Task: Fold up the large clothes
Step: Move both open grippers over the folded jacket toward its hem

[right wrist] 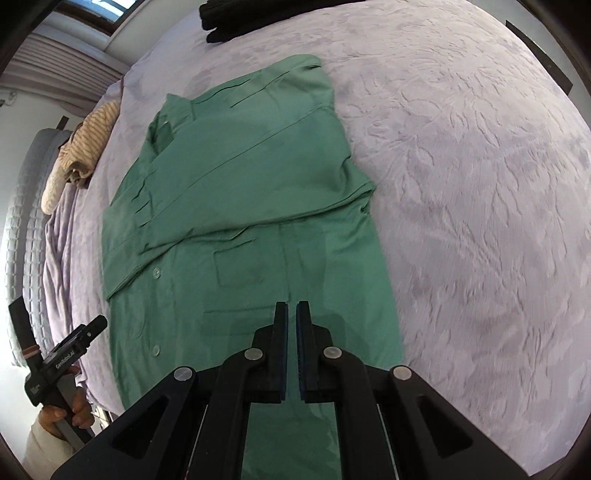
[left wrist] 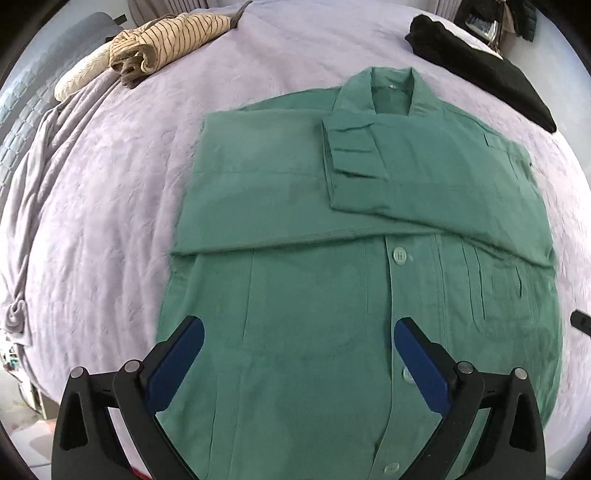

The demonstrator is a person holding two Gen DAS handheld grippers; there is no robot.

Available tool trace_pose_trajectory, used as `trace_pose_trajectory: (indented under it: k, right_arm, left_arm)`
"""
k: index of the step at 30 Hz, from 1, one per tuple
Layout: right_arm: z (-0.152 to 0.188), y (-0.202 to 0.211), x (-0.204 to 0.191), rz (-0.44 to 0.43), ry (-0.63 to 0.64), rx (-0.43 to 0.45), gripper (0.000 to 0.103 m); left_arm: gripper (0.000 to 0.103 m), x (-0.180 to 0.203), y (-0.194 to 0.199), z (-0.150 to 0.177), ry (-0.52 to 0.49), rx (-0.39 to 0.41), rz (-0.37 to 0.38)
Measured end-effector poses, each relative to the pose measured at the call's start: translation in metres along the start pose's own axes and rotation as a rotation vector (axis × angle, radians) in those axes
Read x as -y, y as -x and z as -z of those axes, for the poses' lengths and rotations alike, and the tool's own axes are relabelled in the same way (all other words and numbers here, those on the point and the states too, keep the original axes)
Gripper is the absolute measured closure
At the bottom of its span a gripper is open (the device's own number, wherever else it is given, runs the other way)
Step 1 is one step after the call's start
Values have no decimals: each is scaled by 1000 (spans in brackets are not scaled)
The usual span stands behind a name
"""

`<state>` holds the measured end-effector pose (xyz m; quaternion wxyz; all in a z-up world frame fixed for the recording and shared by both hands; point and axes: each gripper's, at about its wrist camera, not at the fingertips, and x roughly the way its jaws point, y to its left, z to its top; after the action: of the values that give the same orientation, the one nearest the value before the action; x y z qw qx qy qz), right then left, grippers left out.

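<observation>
A green button-up shirt lies flat on the lilac bedspread, collar far, both sleeves folded across the chest. My left gripper is open and empty, hovering over the shirt's lower front near the button placket. In the right wrist view the shirt lies ahead, and my right gripper is nearly shut with a thin gap, holding nothing, above the shirt's lower right part. The left gripper shows at the bed's left edge, held by a hand.
A striped beige garment lies rolled at the far left of the bed. A folded black garment lies at the far right, also in the right wrist view. A grey quilted cover runs along the left edge.
</observation>
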<state>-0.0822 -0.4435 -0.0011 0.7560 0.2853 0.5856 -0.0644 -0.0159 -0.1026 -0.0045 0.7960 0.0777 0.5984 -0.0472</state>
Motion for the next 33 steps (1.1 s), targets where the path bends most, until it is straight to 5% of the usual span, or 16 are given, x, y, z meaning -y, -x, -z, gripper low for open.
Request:
trace_pose_trajectory:
  k: [7,8,9,11,19,22,23,33]
  right_arm:
    - [3,19,-16,-7,24,-13,95]
    - [3,21,-18,-4,30,-13,80]
    - [4,25,-22,-1,39,-10,47]
    - [6,32,-27,-4,56,11,23]
    - [13,41,-41,0,102,-1,22]
    - [17,47,-47,3,127,22,12]
    - [19,48,-49,6,133,30,0]
    - [25,46,-62,-22,162,-21,0]
  left_arm:
    - [0,-2,24,15,22,-31,3]
    - [0,-2,29,18,28,-36,9]
    - [0,-2,30,19,30,-38,12]
    - [0,-2,33,22,33,-41,12]
    - [0,-2,44,32,49,-64,21]
    - [0,-2,48,36,51,-61,24]
    - [0,-2,51,37,52,-59,26]
    - [0,-8,67,44,62,-40,3]
